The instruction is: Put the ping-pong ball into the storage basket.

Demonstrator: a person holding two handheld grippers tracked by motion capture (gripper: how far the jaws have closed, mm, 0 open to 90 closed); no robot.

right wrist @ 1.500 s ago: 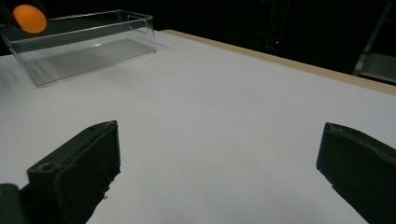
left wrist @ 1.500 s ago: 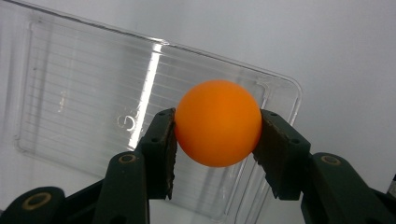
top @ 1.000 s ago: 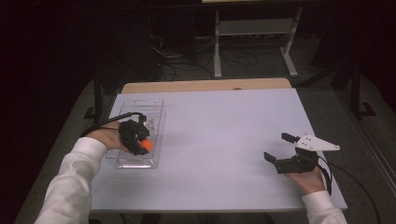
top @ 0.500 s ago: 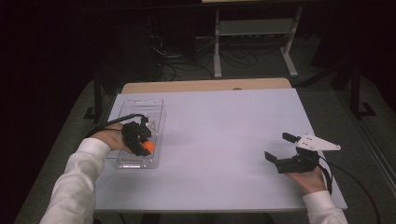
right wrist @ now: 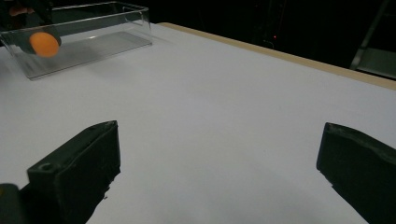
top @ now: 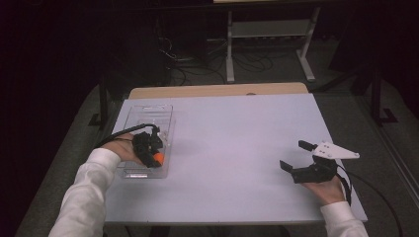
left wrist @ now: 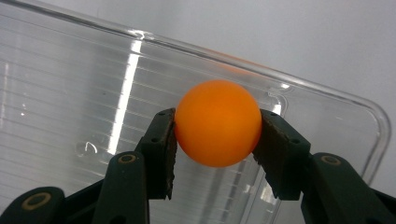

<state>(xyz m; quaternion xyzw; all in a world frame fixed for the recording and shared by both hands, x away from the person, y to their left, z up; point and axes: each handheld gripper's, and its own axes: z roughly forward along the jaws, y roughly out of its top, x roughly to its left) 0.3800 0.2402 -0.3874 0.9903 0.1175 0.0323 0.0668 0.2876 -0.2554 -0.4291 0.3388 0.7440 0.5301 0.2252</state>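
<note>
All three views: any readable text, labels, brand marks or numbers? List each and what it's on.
None readable.
The orange ball held between the left gripper's fingers is plain, with no print on the side that shows.
The clear plastic tray has only moulded ridges.
The right gripper's grey plate and the white table carry no markings.

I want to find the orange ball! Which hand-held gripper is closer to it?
The left hand-held gripper: its jaws are clamped on the orange ball over the clear tray. The right hand-held gripper sits open, far across the white table.
</note>
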